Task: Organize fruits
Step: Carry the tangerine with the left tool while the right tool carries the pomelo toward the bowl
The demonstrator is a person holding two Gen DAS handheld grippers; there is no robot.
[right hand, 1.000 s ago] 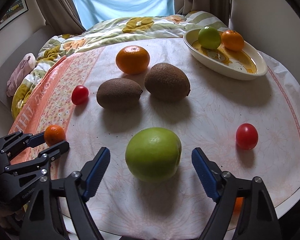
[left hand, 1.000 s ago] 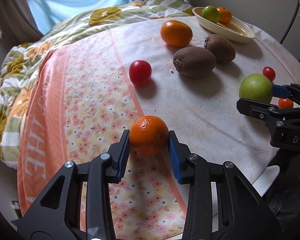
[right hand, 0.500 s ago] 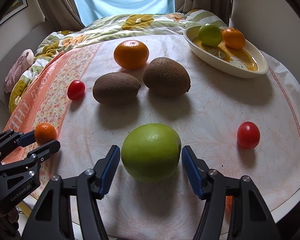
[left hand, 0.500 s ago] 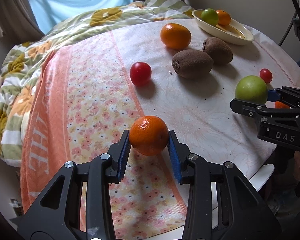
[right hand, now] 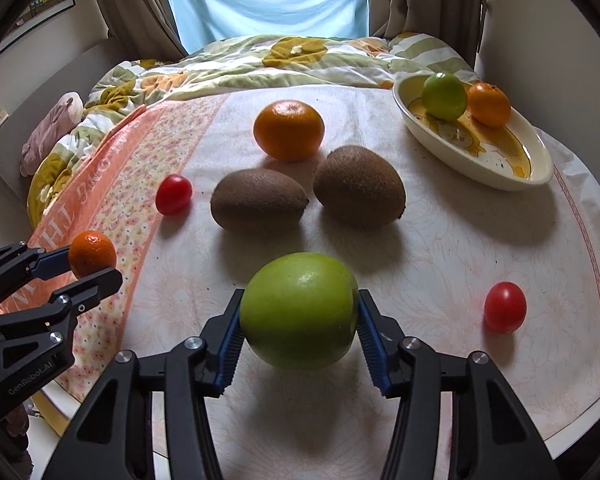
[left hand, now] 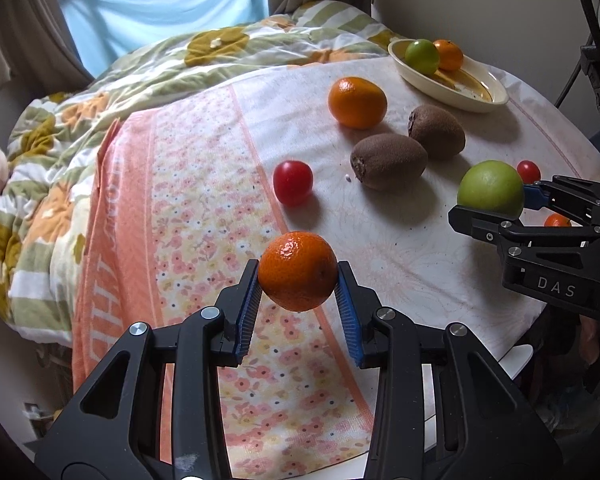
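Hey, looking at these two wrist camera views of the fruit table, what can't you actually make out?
- Underside of the green apple, right wrist view: its own bulk hides whether it has left the table.
- Small orange fruit, left wrist view: mostly hidden behind the right gripper.
- Far side of the bowl, both views: the small green fruit and small orange cover it.
- Lettering on the tablecloth's orange border: cut off by the left gripper.

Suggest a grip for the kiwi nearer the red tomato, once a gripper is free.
Pinch the kiwi across its narrow middle, coming from above. It lies on its side, long axis pointing from the tomato toward the second kiwi, so likely close across the short width; the sides toward and away from the camera look clear.
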